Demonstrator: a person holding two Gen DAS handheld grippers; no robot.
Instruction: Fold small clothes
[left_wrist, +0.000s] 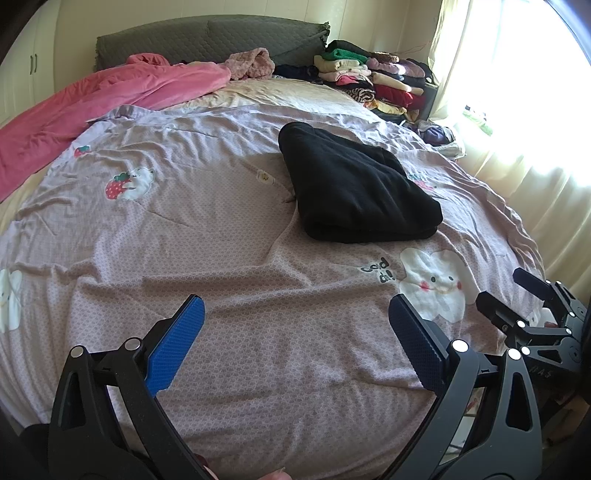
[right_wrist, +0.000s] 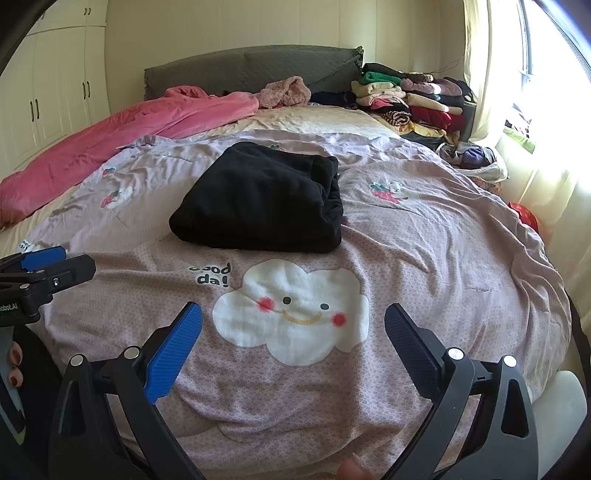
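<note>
A black garment (left_wrist: 351, 184) lies folded in a thick rectangle on the lilac bedspread (left_wrist: 221, 258), right of centre in the left wrist view; it also shows in the right wrist view (right_wrist: 262, 199), just past the cloud print (right_wrist: 291, 314). My left gripper (left_wrist: 295, 314) is open and empty, held above the bedspread well short of the garment. My right gripper (right_wrist: 293, 321) is open and empty above the cloud print, also short of the garment. The right gripper shows at the right edge of the left wrist view (left_wrist: 517, 291), and the left gripper at the left edge of the right wrist view (right_wrist: 55, 262).
A pink blanket (left_wrist: 92, 107) lies along the bed's far left. A stack of folded clothes (left_wrist: 373, 77) sits at the far right by the grey headboard (left_wrist: 210, 37). Loose clothes (right_wrist: 469, 158) lie by the curtained window (left_wrist: 517, 92). White wardrobes (right_wrist: 48, 92) stand on the left.
</note>
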